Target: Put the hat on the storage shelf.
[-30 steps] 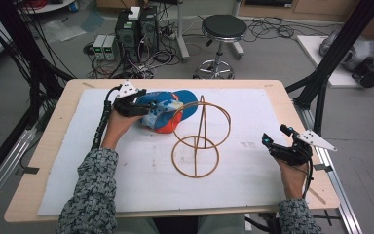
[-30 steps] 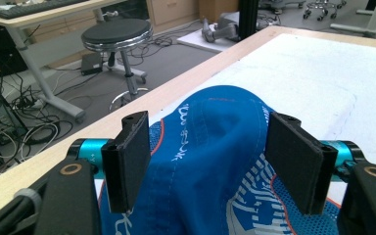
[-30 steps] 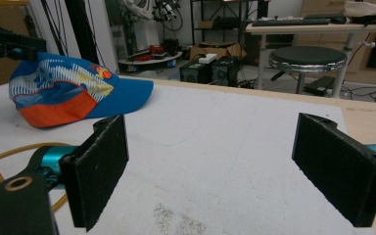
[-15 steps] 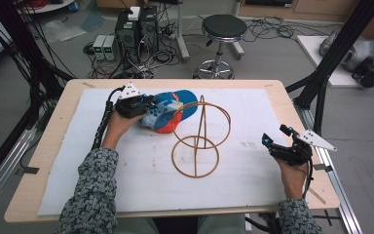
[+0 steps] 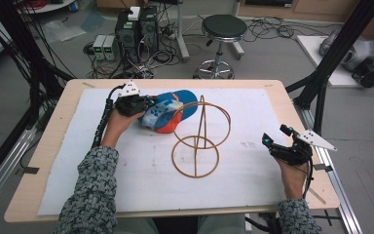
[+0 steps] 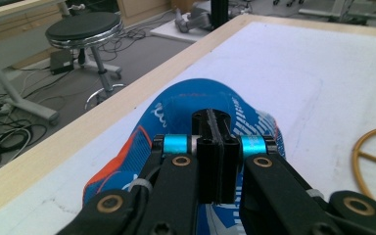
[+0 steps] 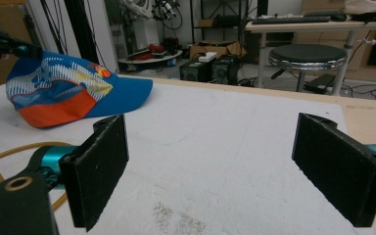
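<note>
A blue, orange and white cap (image 5: 168,114) lies on the white sheet, its peak toward a golden wire stand (image 5: 197,146). My left gripper (image 5: 148,103) sits at the cap's crown. In the left gripper view its jaws (image 6: 214,117) have just been closing and now stand pressed together on the cap (image 6: 196,95), pinching the fabric. My right gripper (image 5: 268,141) rests near the table's right edge, open. In the right gripper view nothing lies between its pads (image 7: 210,166), and the cap (image 7: 63,88) is far off at the left.
The wire stand has a ring base and an upright hoop; part of it shows in the left gripper view (image 6: 367,156). The wooden table (image 5: 282,92) carries the white sheet. On the floor behind stand a black stool (image 5: 221,27), computer boxes (image 5: 139,29) and cables.
The left gripper's jaws have come together on the cap's crown. Both hands have stayed where they were, and the right gripper is unchanged.
</note>
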{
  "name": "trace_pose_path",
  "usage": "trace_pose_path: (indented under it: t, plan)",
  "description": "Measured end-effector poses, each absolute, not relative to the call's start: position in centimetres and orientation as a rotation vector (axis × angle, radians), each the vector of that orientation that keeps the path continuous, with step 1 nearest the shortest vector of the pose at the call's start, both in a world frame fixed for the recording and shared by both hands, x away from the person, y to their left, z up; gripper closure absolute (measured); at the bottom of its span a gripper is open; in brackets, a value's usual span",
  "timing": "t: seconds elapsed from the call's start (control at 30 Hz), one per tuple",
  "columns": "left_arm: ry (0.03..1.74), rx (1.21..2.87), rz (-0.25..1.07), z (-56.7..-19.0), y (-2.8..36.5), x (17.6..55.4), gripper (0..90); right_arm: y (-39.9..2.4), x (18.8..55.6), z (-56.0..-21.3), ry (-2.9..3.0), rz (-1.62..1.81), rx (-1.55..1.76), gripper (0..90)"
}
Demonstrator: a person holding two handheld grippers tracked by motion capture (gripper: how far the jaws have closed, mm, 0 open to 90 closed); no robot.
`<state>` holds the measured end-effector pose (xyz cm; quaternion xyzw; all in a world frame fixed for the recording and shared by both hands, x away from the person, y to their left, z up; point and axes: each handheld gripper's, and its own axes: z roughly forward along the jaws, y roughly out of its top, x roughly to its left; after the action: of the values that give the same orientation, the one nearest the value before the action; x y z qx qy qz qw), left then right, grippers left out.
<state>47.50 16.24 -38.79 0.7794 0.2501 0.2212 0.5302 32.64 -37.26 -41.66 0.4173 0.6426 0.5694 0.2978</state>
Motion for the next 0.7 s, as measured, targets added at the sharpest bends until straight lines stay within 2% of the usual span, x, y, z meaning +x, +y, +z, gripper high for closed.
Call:
trace_pose_path:
  t: [0.7]
  plan:
    - [0.624,1.796,0.482,-32.6,15.1,47.4,89.8,-37.4,32.7,-41.7,1.704,1.52,1.111,12.8]
